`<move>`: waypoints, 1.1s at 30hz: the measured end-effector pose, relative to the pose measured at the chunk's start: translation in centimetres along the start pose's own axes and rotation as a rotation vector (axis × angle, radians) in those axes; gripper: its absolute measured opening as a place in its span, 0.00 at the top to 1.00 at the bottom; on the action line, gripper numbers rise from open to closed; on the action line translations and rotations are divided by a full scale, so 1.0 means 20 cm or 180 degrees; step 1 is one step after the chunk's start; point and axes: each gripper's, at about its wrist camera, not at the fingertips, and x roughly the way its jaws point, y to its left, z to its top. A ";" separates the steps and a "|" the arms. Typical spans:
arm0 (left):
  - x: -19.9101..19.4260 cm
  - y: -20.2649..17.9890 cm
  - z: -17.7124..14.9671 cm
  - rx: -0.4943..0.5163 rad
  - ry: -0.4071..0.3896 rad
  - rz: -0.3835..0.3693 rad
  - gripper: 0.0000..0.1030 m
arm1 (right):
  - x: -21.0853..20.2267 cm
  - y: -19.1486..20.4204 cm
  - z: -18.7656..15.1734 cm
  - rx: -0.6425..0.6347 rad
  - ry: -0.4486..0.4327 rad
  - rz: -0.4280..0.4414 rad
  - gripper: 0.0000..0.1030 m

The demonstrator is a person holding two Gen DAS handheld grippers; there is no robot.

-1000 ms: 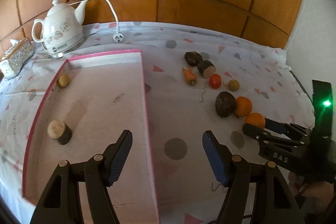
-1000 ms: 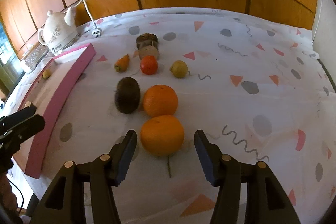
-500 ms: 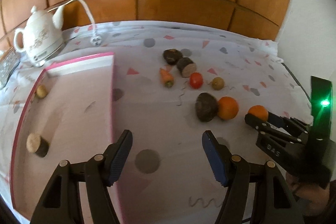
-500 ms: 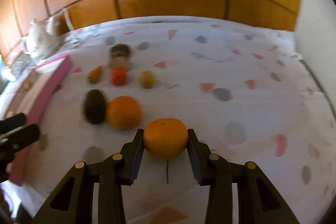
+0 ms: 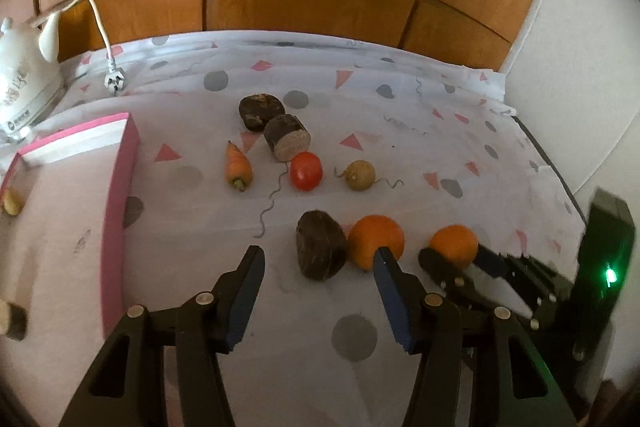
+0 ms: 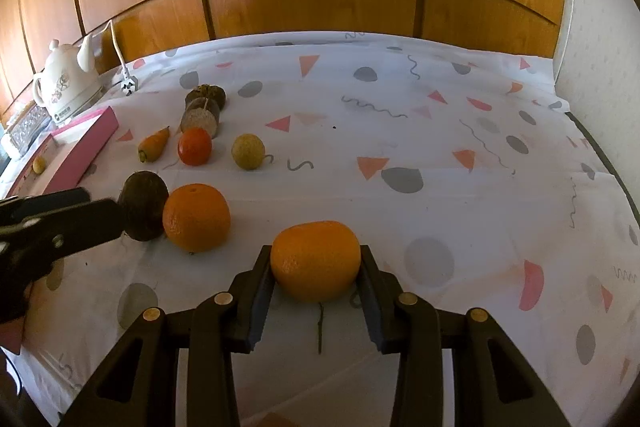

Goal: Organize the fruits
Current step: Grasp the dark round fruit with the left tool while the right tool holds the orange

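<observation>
A: Identify the support surface.
B: A table under a white patterned cloth (image 6: 400, 131).
A: List the items resting on it.
B: Two oranges (image 6: 196, 217), a tomato (image 6: 194, 146), a carrot (image 6: 153, 145), three dark brown lumps (image 5: 320, 245), a pink tray (image 5: 120, 187), a white kettle (image 6: 66, 83).

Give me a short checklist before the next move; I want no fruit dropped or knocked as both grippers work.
1. Right gripper shut on the near round orange, a finger on each side: ok.
2. Orange centred between the fingers: ok.
3. Orange lifted off the patterned white tablecloth: cannot tell.
4. Left gripper around the dark brown oval fruit, jaws just closing, fingers not yet touching it: not ok.
5. Second round orange apart from the left gripper's right-hand finger: not ok, the finger overlaps it.
6. Pink-rimmed tray has bare room: ok.
</observation>
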 end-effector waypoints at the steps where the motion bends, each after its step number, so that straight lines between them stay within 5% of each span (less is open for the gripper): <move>1: 0.01 0.00 0.01 -0.0023 0.0005 -0.0007 0.44 | 0.00 0.00 0.00 0.0013 -0.0017 0.0009 0.61; 7: 0.08 0.00 0.05 -0.0077 0.0045 0.0044 0.45 | 0.00 -0.01 -0.01 0.0042 -0.0076 0.0047 0.61; 13: 0.11 0.06 0.04 -0.0280 0.0055 -0.0085 0.71 | 0.00 -0.01 -0.02 0.0054 -0.0097 0.0060 0.61; 33: -0.10 0.13 -0.06 -0.0201 -0.0170 0.0261 0.72 | 0.01 0.01 -0.02 -0.0024 -0.0097 -0.0010 0.61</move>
